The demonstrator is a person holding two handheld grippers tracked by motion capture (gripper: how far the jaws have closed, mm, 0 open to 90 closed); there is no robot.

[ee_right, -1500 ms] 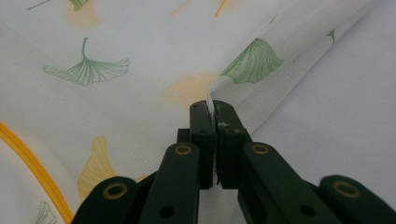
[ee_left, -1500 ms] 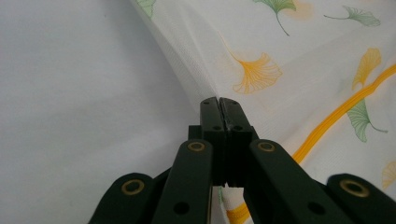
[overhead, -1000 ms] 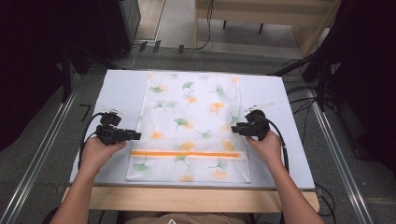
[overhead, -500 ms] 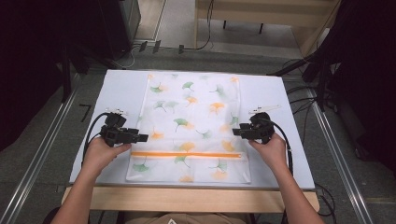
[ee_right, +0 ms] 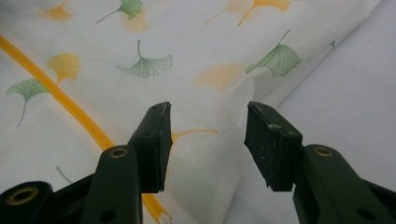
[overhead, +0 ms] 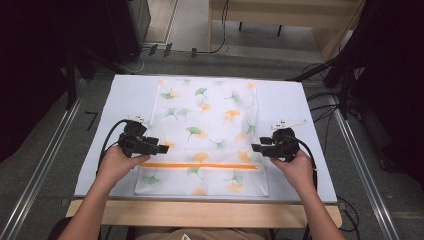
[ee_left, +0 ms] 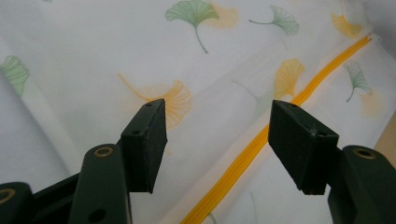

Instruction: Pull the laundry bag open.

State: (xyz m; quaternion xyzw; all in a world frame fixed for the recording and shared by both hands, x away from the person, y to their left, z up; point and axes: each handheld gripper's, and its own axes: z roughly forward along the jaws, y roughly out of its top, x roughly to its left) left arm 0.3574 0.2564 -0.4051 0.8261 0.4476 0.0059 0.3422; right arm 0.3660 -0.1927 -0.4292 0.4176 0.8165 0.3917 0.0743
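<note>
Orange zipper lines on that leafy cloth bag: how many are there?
1. A single orange zipper runs straight across the bag near the person's end, between the left gripper and the right gripper. The underside is hidden.

Left hand-held gripper (overhead: 161, 148) and right hand-held gripper (overhead: 256, 147), jaws apart, just opening.

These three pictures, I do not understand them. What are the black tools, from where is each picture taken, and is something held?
A person holds a two-jaw tool in each hand: the left gripper and the right gripper. The high view looks down on the table from above. The other two views come from cameras riding on each gripper, looking along its black jaws. On the table lies a white mesh bag with leaf prints and an orange zipper. Both grippers' jaws have just been opening; nothing is held.
</note>
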